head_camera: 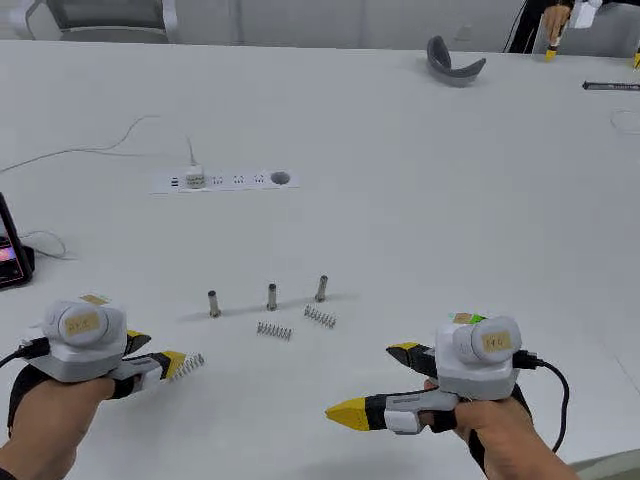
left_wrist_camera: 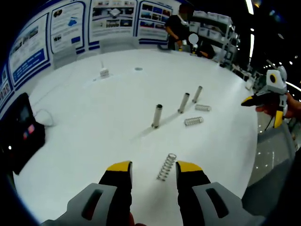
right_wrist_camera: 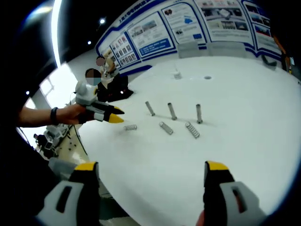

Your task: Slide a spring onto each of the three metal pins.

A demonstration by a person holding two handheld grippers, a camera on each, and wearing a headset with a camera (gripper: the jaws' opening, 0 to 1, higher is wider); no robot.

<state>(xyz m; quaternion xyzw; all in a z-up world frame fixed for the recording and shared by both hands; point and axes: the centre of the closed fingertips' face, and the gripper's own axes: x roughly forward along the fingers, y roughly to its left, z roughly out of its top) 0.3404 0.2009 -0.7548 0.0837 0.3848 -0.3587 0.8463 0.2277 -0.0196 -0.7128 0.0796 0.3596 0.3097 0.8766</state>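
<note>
Three metal pins stand upright in a row on the white table: left pin (head_camera: 214,303), middle pin (head_camera: 272,296), right pin (head_camera: 321,288). All are bare. Two springs (head_camera: 273,330) (head_camera: 320,317) lie flat just in front of them. A third spring (left_wrist_camera: 166,166) lies on the table between the tips of my left gripper (left_wrist_camera: 154,167), which is open and not touching it; the same spring (head_camera: 187,366) sits just right of that gripper (head_camera: 155,352). My right gripper (head_camera: 375,380) (right_wrist_camera: 150,167) hovers wide open at the near right, holding nothing.
A white power strip (head_camera: 225,180) with a cable lies behind the pins. A phone (head_camera: 10,250) stands at the left edge. A grey curved object (head_camera: 453,60) rests far back. The table's near edge (head_camera: 600,462) is close by my right hand.
</note>
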